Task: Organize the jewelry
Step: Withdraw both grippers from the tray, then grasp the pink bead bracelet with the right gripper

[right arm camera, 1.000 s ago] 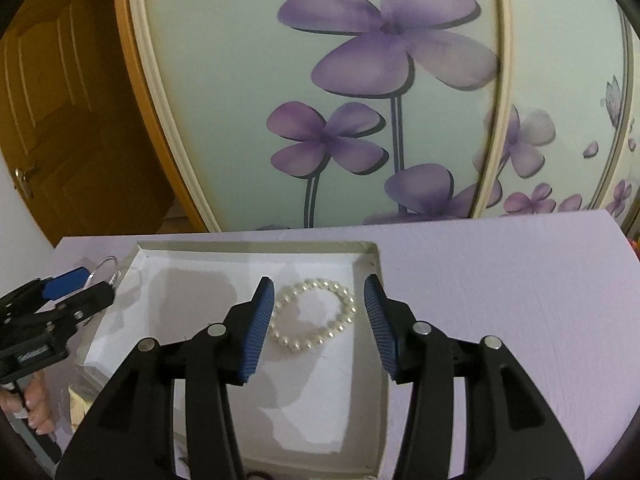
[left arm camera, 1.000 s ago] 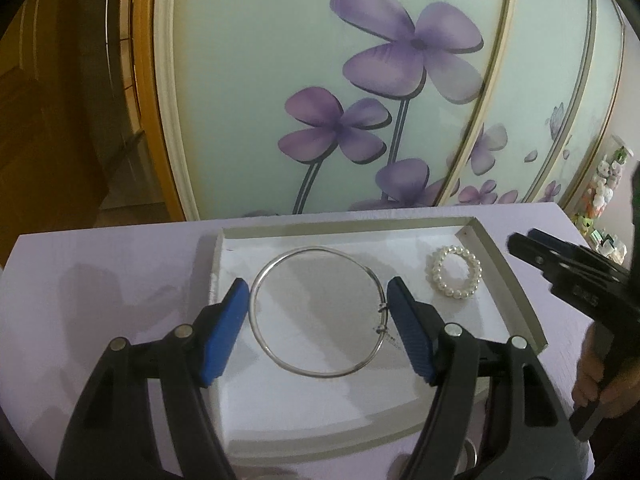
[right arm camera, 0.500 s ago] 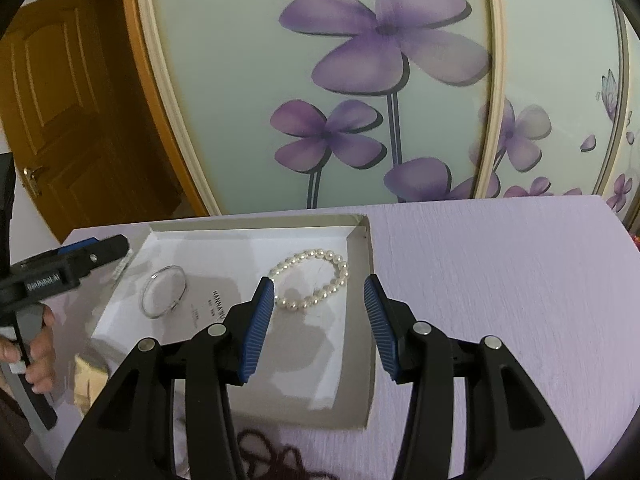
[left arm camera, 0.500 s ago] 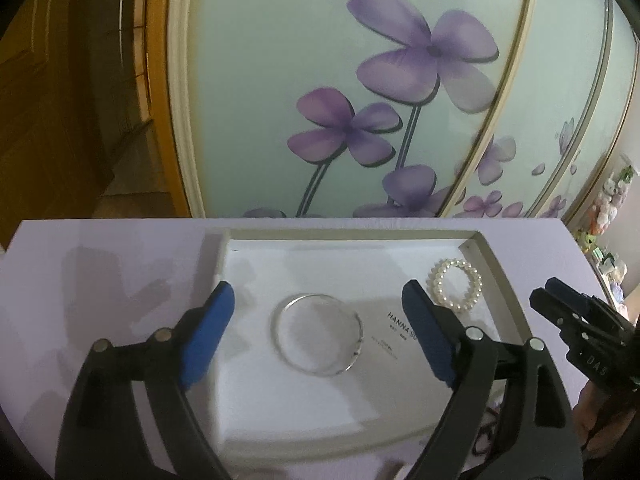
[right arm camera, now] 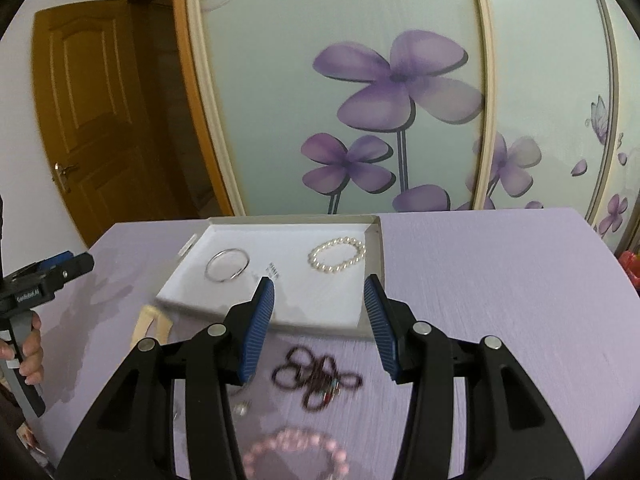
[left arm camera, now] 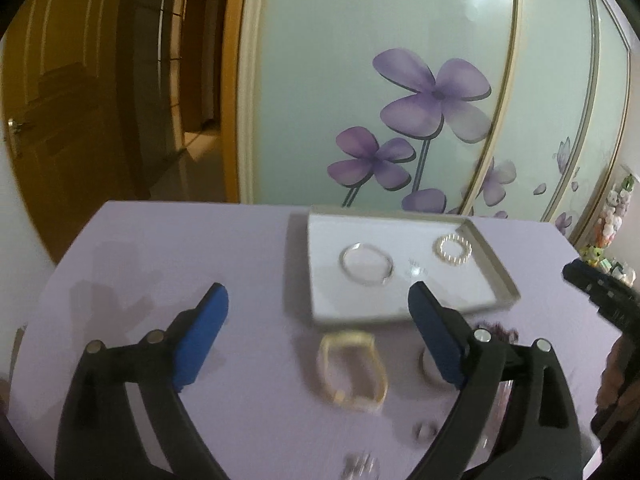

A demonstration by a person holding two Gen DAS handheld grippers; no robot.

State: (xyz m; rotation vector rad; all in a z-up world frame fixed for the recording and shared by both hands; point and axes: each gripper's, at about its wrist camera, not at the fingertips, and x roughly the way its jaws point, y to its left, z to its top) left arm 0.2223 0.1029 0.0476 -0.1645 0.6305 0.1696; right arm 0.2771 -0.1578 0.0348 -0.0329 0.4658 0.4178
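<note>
A shallow white tray [right arm camera: 320, 312] sits on the lilac table [right arm camera: 500, 280], backed by glass wardrobe doors [right arm camera: 360, 40] printed with purple flowers. In the tray lie a silver bangle [right arm camera: 227, 265] to the left and a pearl bracelet [right arm camera: 338, 255] to the right, well apart, with small printed lettering between them.

The left gripper [left arm camera: 318, 320] hangs over the table short of the tray, its jaws opening and already wide, with nothing between them. The right gripper [right arm camera: 320, 324] stands part-open and empty, its pads apart above the tray's near edge.

Loose pieces lie on the table before the tray: a pale yellow bangle [left arm camera: 352, 372], squarish and blurred, just beside the tray's near rim; a tangle of dark beaded cord [right arm camera: 316, 380]; a pink bead bracelet [right arm camera: 296, 456] nearest the camera.

Only the left view shows small silvery bits [left arm camera: 424, 430] (possibly rings, too smeared to say). Only the right view shows the wooden door [right arm camera: 92, 120] and the hand [right arm camera: 28, 356] gripping the left tool's handle.
</note>
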